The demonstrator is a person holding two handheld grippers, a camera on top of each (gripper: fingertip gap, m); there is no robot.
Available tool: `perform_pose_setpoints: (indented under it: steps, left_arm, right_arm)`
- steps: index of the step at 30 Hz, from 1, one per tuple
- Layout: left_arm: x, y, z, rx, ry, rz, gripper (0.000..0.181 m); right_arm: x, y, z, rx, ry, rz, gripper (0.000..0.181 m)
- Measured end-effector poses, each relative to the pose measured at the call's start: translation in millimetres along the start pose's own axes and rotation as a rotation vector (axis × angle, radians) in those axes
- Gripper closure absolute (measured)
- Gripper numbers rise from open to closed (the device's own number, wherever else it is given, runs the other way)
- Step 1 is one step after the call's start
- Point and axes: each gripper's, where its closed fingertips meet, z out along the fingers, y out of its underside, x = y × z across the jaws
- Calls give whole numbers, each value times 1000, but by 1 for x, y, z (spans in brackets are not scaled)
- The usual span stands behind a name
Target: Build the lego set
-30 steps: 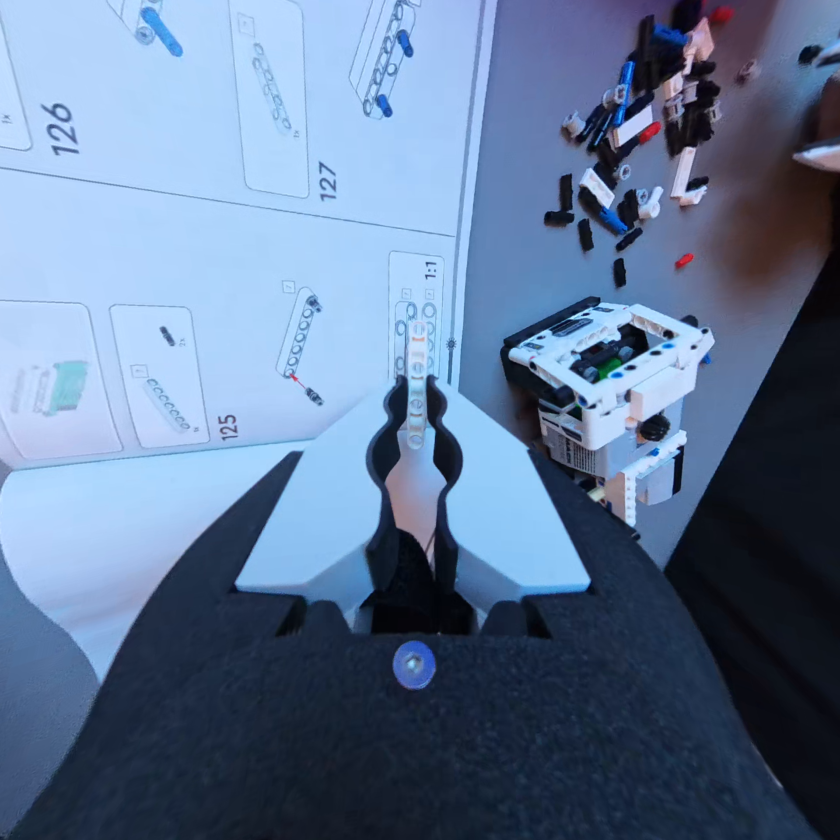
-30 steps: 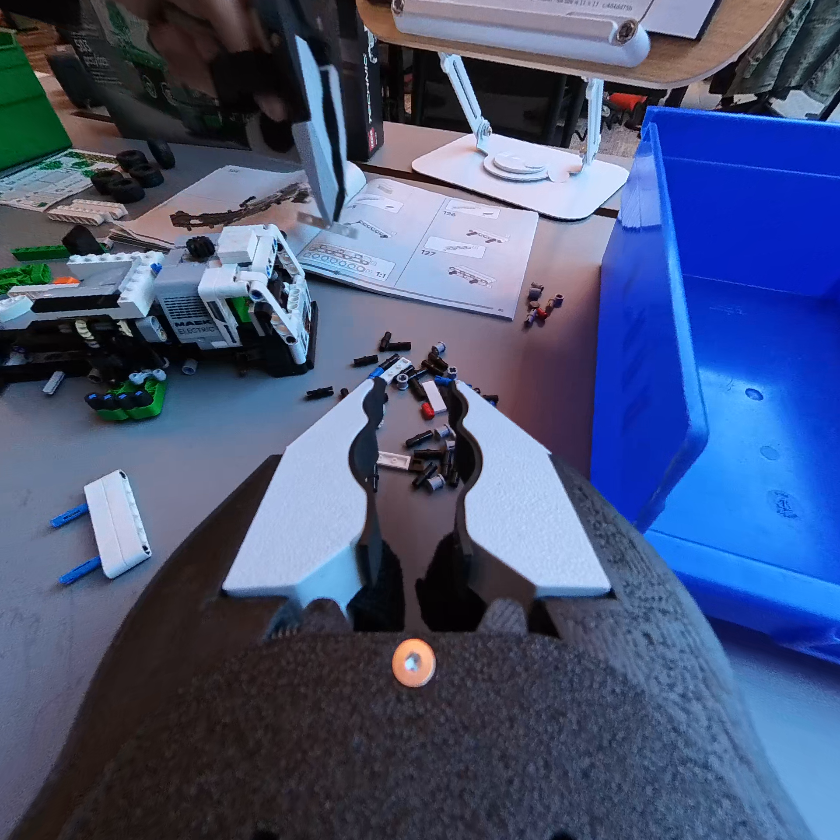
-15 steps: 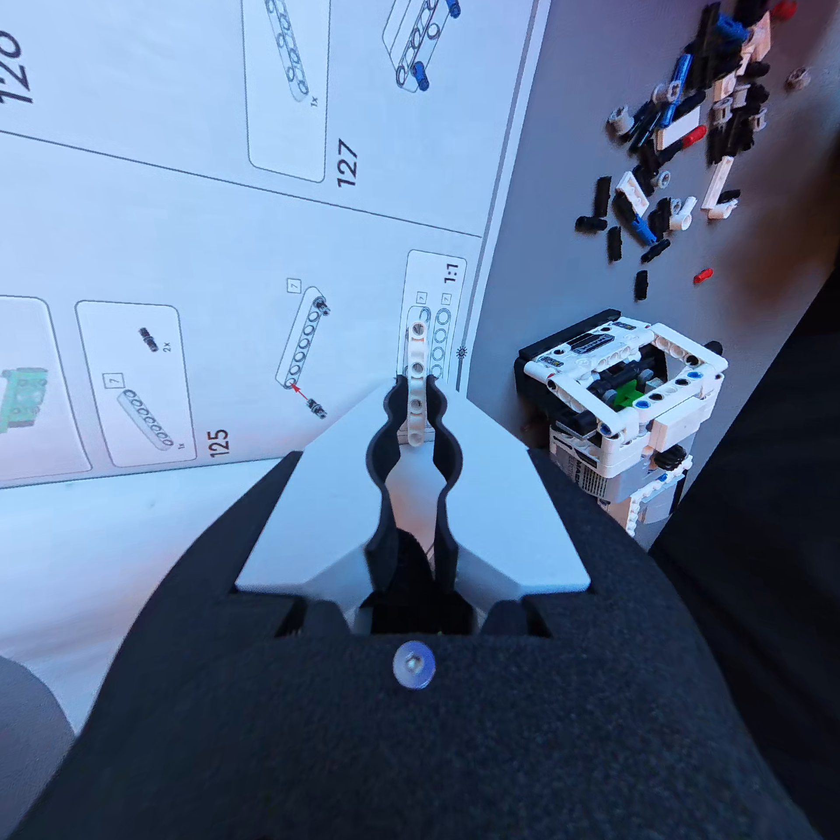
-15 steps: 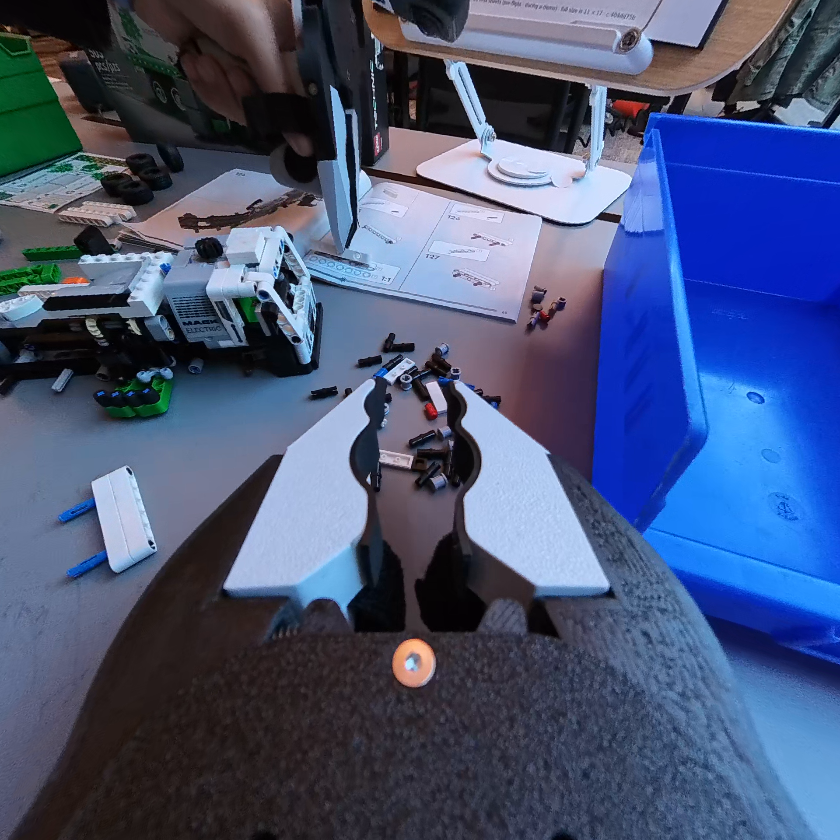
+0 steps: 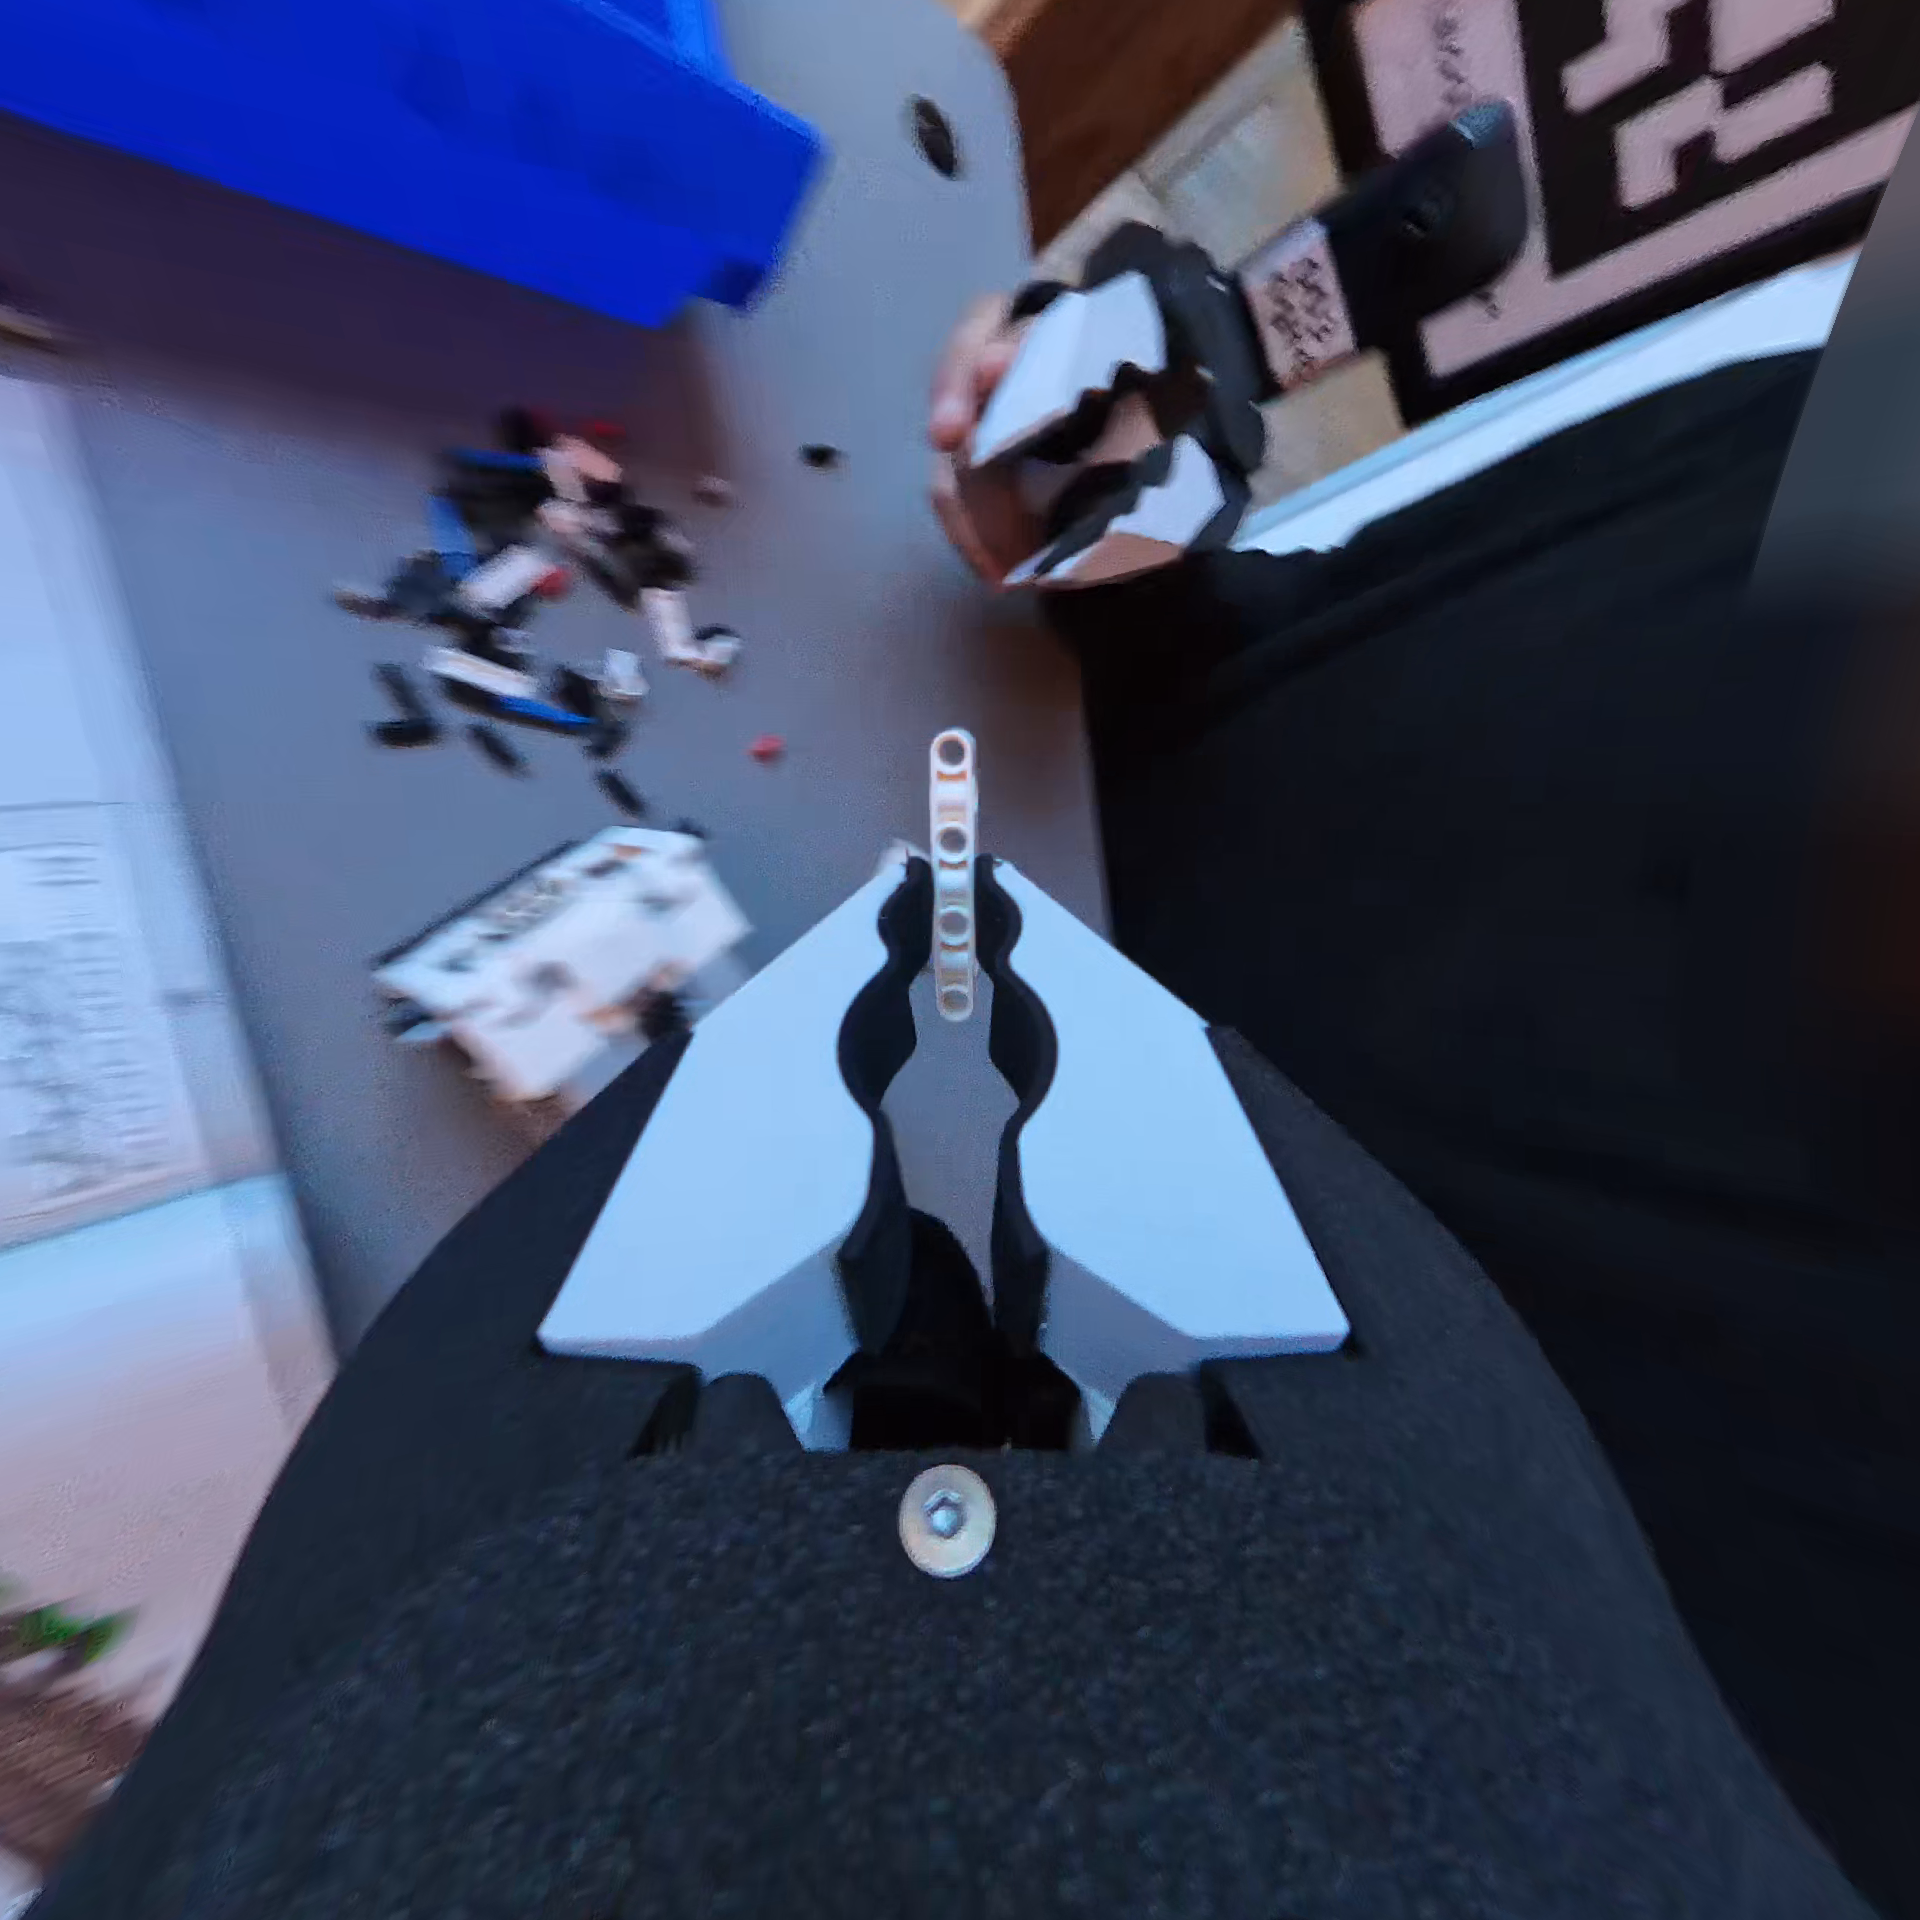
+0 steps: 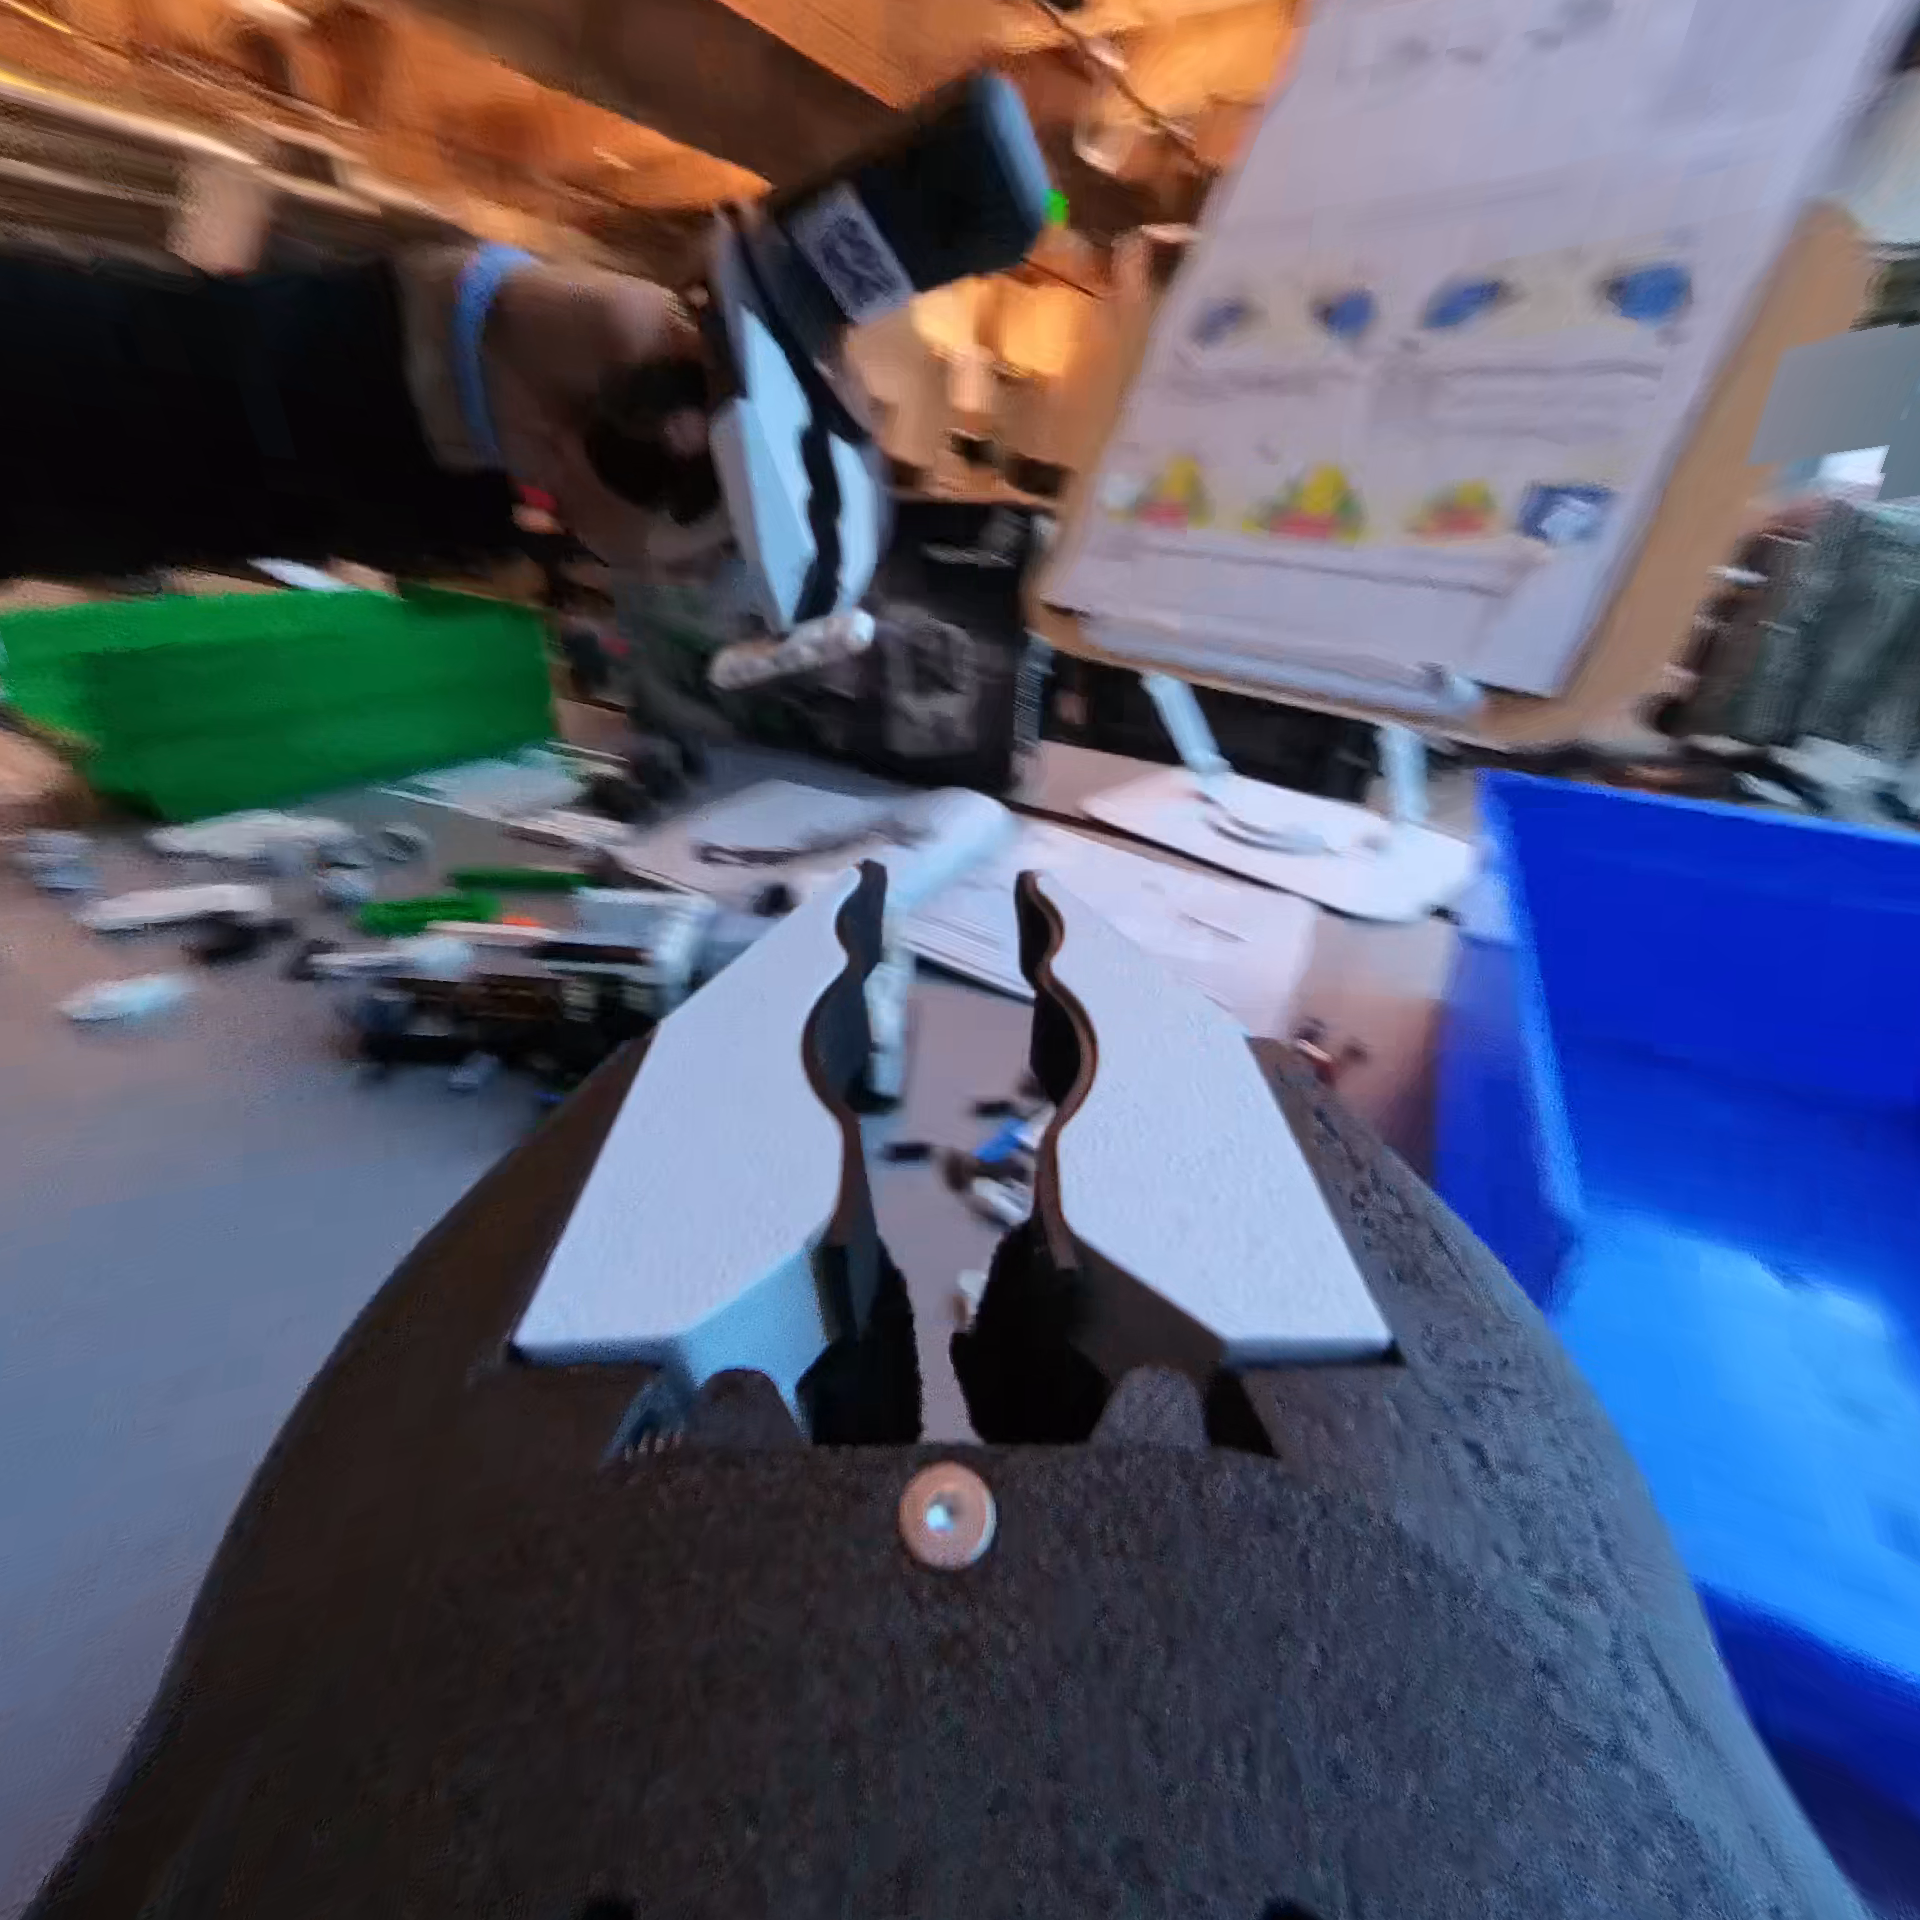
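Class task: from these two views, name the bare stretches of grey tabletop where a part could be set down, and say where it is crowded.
Bare grey tabletop lies in front of the blurred half-built white and black model. Another strip runs between the heap of small black, white and blue pieces and the table's rounded edge, below the blue plastic bin. Crowded: the heap and around the model.

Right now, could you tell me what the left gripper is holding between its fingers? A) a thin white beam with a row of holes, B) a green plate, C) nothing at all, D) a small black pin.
A: in the left wrist view the left gripper is shut on a thin white beam with a row of round holes, which sticks out past its fingertips.
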Motion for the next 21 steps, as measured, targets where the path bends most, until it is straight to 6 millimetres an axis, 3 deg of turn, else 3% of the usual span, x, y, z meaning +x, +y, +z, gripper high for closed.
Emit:
perform_pose_setpoints:
  steps: [2, 5, 7, 9, 15, 21]
  left_arm:
    - [35, 21, 18, -29, 48, 8, 175]
    - [67, 60, 53, -116, 95, -3, 175]
    - [79, 81, 70, -155, 134, -41, 175]
    - [79, 99, 82, -196, 113, -75, 175]
    - [82, 121, 93, -214, 149, -136, 174]
    - [85, 127, 100, -225, 155, -124, 174]
  right_arm:
    - [-37, -13, 1, 25, -203, 31, 154]
    - [-101, -17, -3, -4, -519, 34, 148]
    - [-129, -14, -6, -21, -622, -5, 146]
    - [-149, -11, -7, -15, -677, -38, 150]
    - [-185, 19, -5, -134, -781, -112, 155]
    - [-191, 34, 0, -183, -738, -233, 169]
